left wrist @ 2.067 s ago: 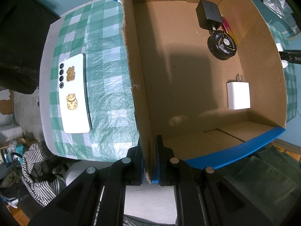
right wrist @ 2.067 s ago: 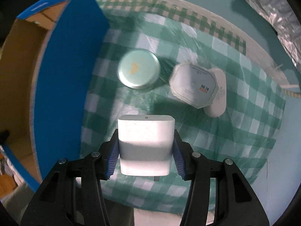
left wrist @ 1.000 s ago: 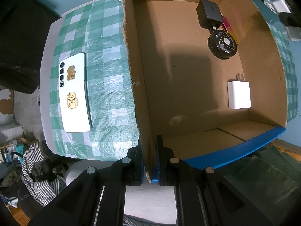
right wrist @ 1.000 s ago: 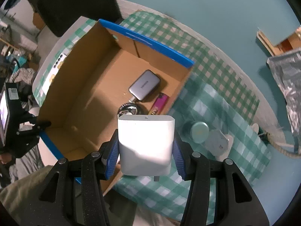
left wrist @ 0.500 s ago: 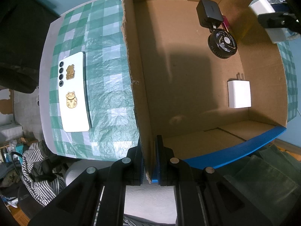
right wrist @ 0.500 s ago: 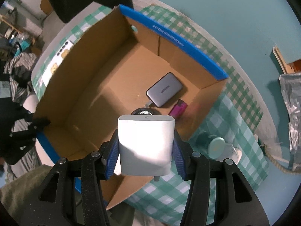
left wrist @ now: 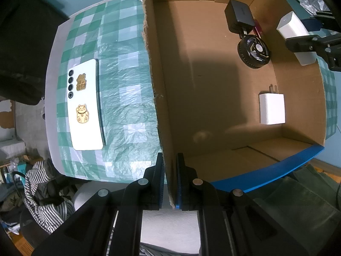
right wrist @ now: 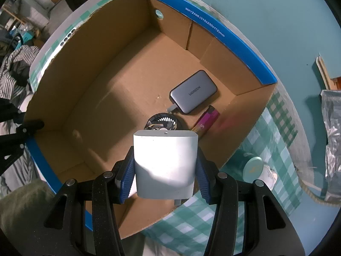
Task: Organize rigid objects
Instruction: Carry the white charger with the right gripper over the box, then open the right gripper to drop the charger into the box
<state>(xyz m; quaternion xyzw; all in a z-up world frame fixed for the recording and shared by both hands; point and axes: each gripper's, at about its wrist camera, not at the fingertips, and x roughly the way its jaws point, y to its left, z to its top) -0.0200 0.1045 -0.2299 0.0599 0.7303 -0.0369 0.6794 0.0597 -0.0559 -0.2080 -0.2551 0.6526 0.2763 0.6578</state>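
Observation:
An open cardboard box with blue outer walls stands on the green checked cloth. My left gripper is shut on its near wall, one finger inside and one outside. My right gripper is shut on a white charger block and hangs over the box's right side, pointing down. The left wrist view shows that same charger block at the upper right, above the box wall. On the box floor lie a grey drive, a black round fan, a pink lighter and a second white charger.
A white phone with gold cat stickers lies on the cloth left of the box. A teal round tin and a white object sit on the cloth right of the box. Striped fabric lies beyond the table edge.
My right gripper has carried the white charger from the cloth to over the box and come lower, entering the left wrist view at the upper right. The left gripper has stayed put.

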